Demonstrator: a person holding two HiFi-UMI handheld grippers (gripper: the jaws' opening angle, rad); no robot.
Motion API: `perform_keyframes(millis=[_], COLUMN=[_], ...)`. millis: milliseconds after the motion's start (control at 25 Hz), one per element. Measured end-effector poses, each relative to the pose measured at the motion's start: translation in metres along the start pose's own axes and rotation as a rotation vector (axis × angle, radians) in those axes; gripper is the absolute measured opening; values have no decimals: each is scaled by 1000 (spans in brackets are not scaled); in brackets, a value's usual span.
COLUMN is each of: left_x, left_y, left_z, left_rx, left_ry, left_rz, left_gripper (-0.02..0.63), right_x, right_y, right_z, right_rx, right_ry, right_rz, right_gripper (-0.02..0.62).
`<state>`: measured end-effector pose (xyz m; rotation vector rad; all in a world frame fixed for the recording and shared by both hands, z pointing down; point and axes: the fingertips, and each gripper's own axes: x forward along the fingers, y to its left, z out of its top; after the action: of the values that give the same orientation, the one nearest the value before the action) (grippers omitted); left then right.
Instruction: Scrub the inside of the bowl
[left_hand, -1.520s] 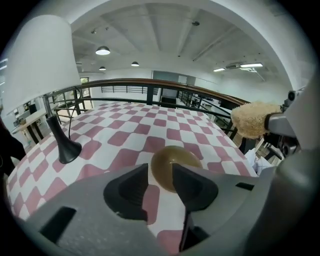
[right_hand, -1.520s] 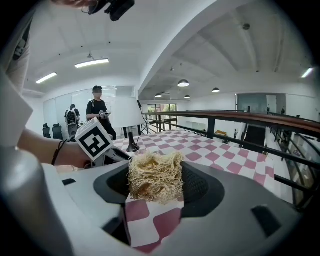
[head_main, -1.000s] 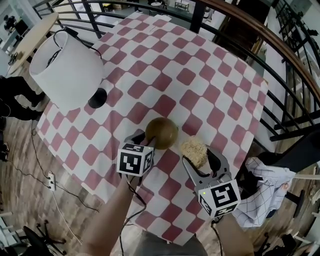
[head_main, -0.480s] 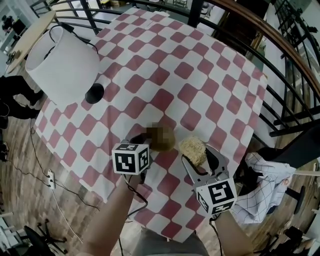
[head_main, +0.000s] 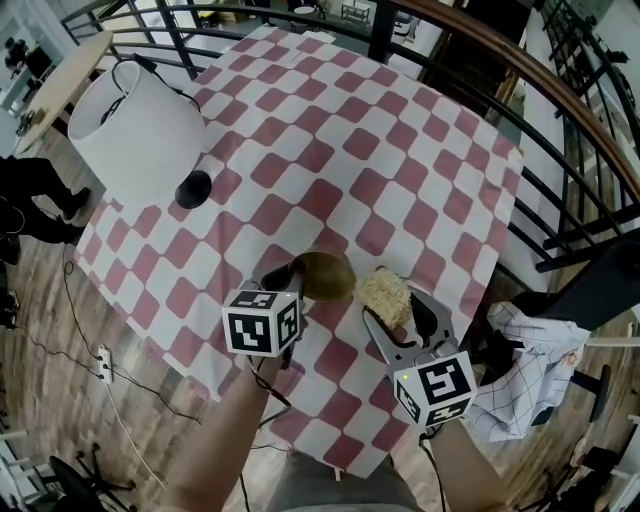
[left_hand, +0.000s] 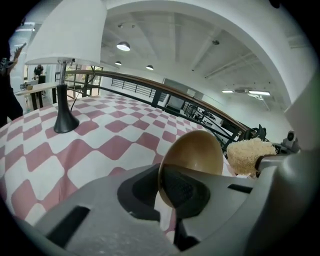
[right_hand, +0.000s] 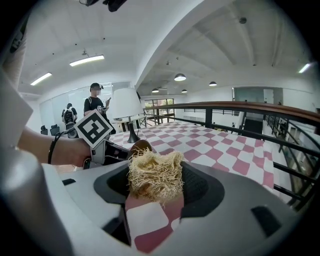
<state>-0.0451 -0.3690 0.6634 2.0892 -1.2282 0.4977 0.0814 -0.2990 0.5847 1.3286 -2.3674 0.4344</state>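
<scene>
Now that my left gripper has just closed its jaws onto the rim of the bowl, the bowl has tipped up, well apart from the lamp. My right gripper pinches the scrubber on the bowl's side away from the lamp, so I judge scrubbing can begin.

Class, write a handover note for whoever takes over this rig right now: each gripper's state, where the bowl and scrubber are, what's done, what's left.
Left gripper: jaws have just closed on the rim of the brown bowl, which is tilted over the checkered tablecloth.
Right gripper: shut on the fibrous scrubber, beside the bowl, not inside it.
Done: both things gripped.
Left: scrub the bowl's inside.
</scene>
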Motion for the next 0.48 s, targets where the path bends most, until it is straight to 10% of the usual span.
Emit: perform_keyframes(millis=[480], left_x=[-105], left_y=[-58], left_z=[64], left_rx=[-20], left_ry=[-141], left_rz=[-29], left_gripper=[18], right_x=[-92], right_y=[74], right_z=[123], right_rx=[-128], right_ry=[-228], right_rz=[96], right_gripper=[264])
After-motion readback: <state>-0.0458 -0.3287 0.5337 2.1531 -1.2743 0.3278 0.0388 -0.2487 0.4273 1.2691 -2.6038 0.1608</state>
